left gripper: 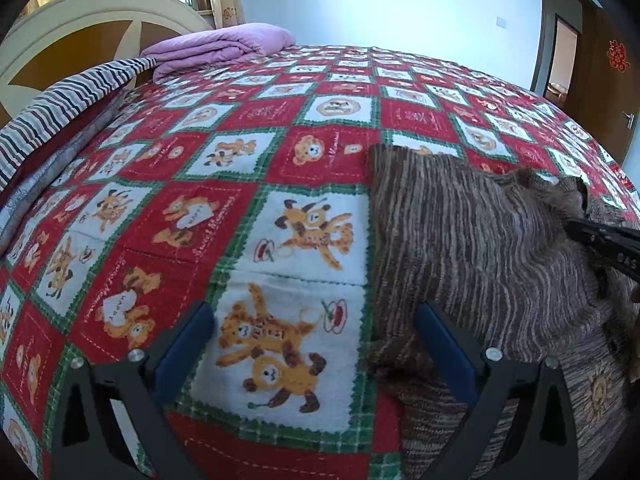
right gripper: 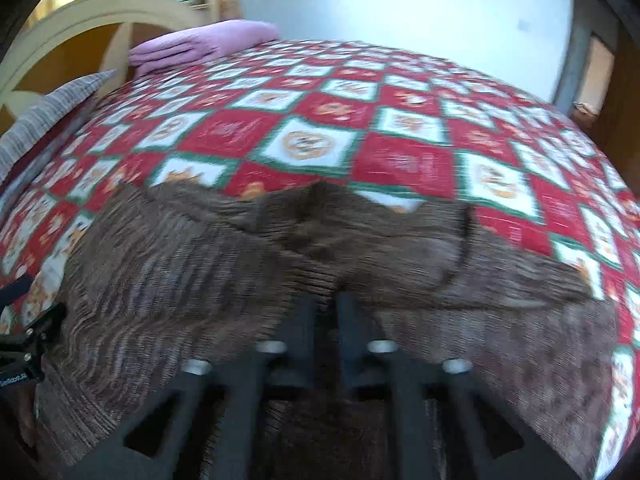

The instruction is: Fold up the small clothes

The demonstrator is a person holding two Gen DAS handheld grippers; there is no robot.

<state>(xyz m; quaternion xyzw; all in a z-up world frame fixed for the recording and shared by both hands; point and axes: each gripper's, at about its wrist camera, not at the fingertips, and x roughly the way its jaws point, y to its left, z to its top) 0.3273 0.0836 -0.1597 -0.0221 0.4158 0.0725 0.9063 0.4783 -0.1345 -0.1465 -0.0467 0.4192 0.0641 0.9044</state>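
A brown striped knitted garment [left gripper: 480,248] lies on the bed at the right of the left wrist view; it fills the near half of the blurred right wrist view [right gripper: 200,264]. My left gripper [left gripper: 316,332] is open and empty, just above the bedspread at the garment's left edge, its right finger [left gripper: 444,344] over the knit. My right gripper [right gripper: 326,312] is shut on a fold of the garment and lifts it into a ridge. It also shows in the left wrist view [left gripper: 576,228], pinching the cloth.
The bed has a red, white and green teddy-bear bedspread [left gripper: 224,168]. A folded purple blanket [left gripper: 220,46] and a striped pillow [left gripper: 60,112] lie near the cream headboard [left gripper: 80,12]. A brown door [left gripper: 600,80] stands at the far right.
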